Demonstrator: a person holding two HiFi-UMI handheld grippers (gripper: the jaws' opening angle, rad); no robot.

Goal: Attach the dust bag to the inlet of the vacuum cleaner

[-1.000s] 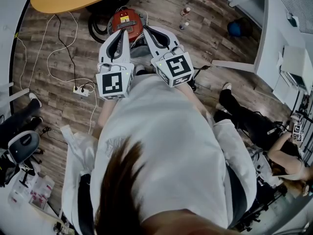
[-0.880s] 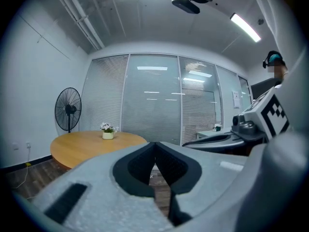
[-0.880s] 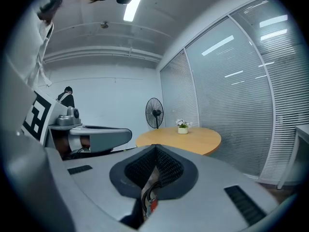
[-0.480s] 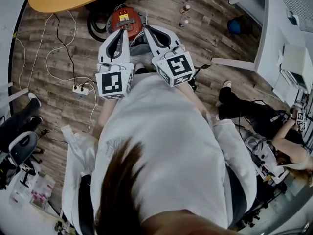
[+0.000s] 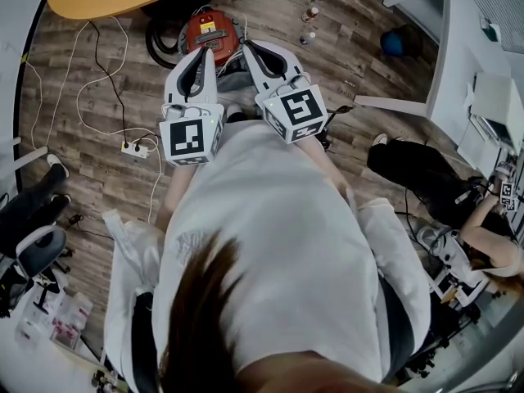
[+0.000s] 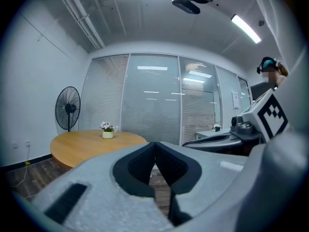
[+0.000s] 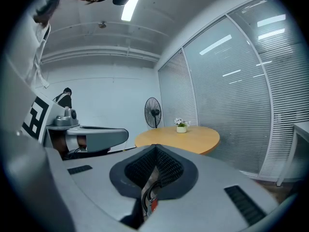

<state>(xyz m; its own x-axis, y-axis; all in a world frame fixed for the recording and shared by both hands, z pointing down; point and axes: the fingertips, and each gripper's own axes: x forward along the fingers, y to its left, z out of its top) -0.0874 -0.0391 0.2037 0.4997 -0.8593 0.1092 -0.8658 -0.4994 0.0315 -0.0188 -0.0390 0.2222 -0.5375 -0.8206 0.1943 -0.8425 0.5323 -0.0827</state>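
Vacuum (image 5: 211, 33) sits on the floor, ahead of and below both grippers.
Left gripper (image 5: 206, 55) and right gripper (image 5: 246, 48) are closed and empty; by my read the left is nearer.

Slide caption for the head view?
Left hand-held gripper and right hand-held gripper, both shut, poised over red vacuum cleaner on wood floor.

Wood floor (image 5: 57, 129): red vac (image 5: 210, 31), pwr strip (image 5: 135, 148), bottles (image 5: 309, 16).
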